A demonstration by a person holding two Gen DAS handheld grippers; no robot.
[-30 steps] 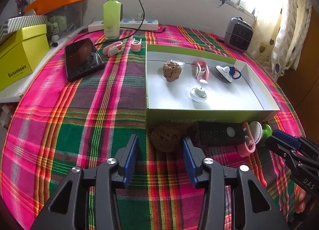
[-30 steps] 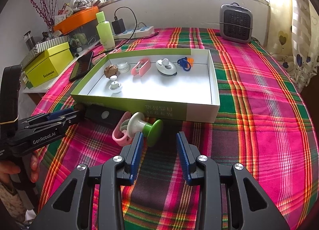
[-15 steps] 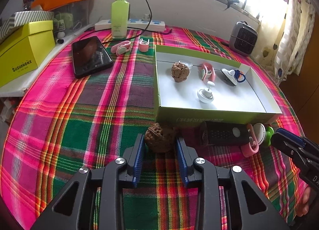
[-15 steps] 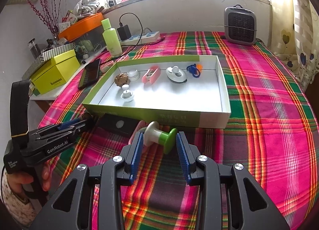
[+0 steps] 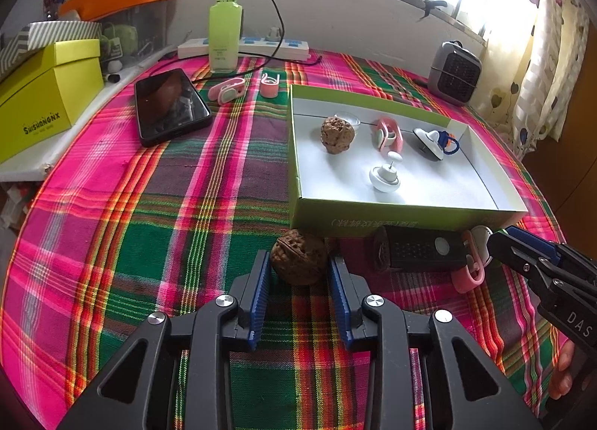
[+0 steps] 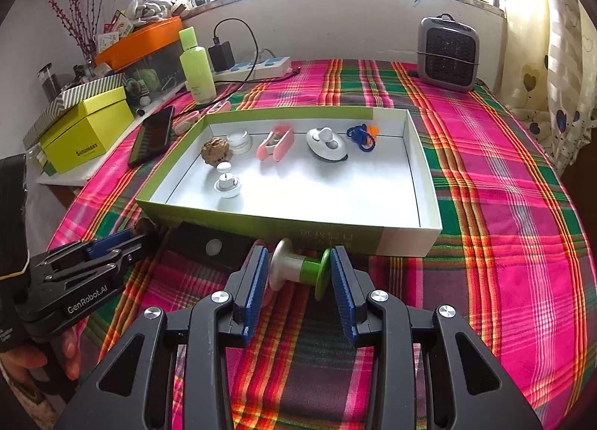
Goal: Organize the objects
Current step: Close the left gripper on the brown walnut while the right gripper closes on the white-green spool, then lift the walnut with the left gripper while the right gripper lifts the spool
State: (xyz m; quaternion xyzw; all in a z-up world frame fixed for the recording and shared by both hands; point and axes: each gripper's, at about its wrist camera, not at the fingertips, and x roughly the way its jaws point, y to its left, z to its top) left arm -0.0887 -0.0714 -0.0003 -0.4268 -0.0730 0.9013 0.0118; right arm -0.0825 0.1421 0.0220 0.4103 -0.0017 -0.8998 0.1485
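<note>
Both grippers are working the strip of plaid tablecloth (image 5: 112,243) just in front of the green tray (image 6: 261,226), and it's tight there: against the tray's near wall sit a walnut (image 5: 296,262), a black box (image 5: 418,253), a pink clip (image 5: 468,275) and a green-and-white spool (image 6: 300,271), all crowded side by side. Off the tray's left side the cloth opens out wide, toward the phone (image 5: 169,107). The left gripper (image 5: 298,281) comes in low and level, fingers narrowed around the walnut, blue pads just at its flanks; whether they actually press it, I can't tell. The right gripper (image 6: 298,277) is level too, fingers closed in on the spool lying on its side, the white flange at the left pad, the green one touching the right. Inside the tray: a second walnut (image 5: 337,133), a white knob (image 5: 386,176), a pink holder (image 5: 390,133), a white disc (image 6: 328,143). Beyond the tray, a green bottle (image 5: 224,27), a power strip (image 5: 246,47) and a small heater (image 6: 447,53) stand beneath the bright window.
</note>
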